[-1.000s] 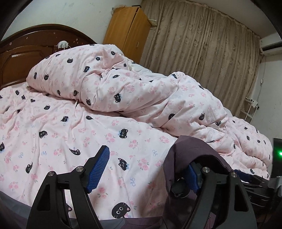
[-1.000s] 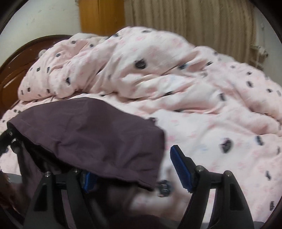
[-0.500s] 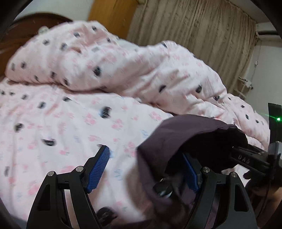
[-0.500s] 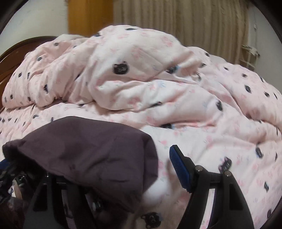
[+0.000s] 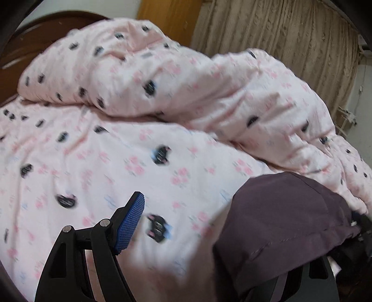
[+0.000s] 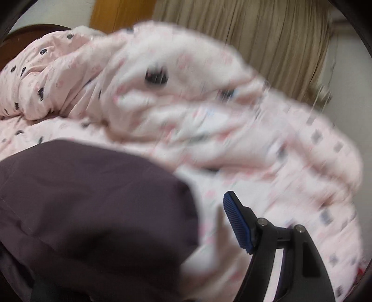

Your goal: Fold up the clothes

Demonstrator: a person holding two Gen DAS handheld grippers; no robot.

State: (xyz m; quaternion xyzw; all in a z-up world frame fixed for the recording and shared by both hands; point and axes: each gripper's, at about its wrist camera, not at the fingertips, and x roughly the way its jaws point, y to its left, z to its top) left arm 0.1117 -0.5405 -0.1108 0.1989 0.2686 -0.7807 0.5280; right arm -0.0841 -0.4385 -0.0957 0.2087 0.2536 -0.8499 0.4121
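A home bedroom, plainly. A bed (image 5: 69, 151) fills the view, covered in pink bedding printed with small black cat faces and pink flowers, and a matching quilt (image 5: 186, 81) lies heaped across it. A dark curved wooden headboard (image 5: 34, 32) rises behind, against a pale wall. Beside it stands a light wooden wardrobe (image 5: 167, 18), and long beige curtains (image 5: 279, 41) hang floor-ward along the far side. Much of the right wrist view is blurred.
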